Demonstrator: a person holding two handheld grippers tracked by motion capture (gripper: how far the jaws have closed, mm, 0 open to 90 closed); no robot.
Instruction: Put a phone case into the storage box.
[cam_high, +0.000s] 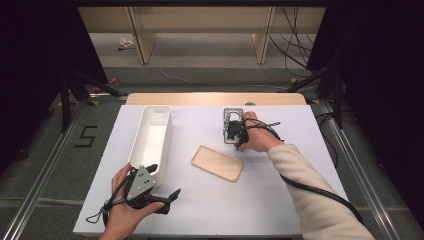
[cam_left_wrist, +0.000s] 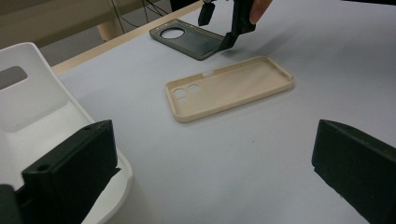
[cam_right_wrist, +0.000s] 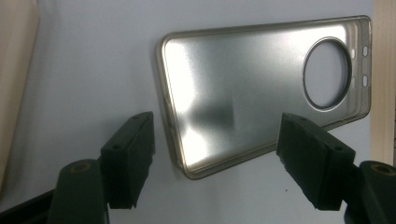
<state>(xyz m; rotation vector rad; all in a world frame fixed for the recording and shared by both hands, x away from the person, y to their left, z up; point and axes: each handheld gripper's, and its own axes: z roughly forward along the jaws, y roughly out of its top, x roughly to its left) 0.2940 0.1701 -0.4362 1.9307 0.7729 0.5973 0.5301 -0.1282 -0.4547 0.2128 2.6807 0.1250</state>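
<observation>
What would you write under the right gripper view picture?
Open right gripper jaws straddle the end of a grey phone case lying on the table.

Dark phone case (cam_right_wrist: 261, 93) with round camera hole; flat, inside up, near table's far edge.

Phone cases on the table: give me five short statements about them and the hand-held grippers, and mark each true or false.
1. The grey phone case with the round camera hole lies flat on the table. True.
2. The right hand-held gripper is clamped on that grey case. False: its jaws stand open on either side of the case's near end.
3. The beige phone case lies inside the white plastic bin. False: it lies on the table beside the bin.
4. The left hand-held gripper is open with nothing between its jaws. True.
5. The beige case lies hollow side up. True.
</observation>
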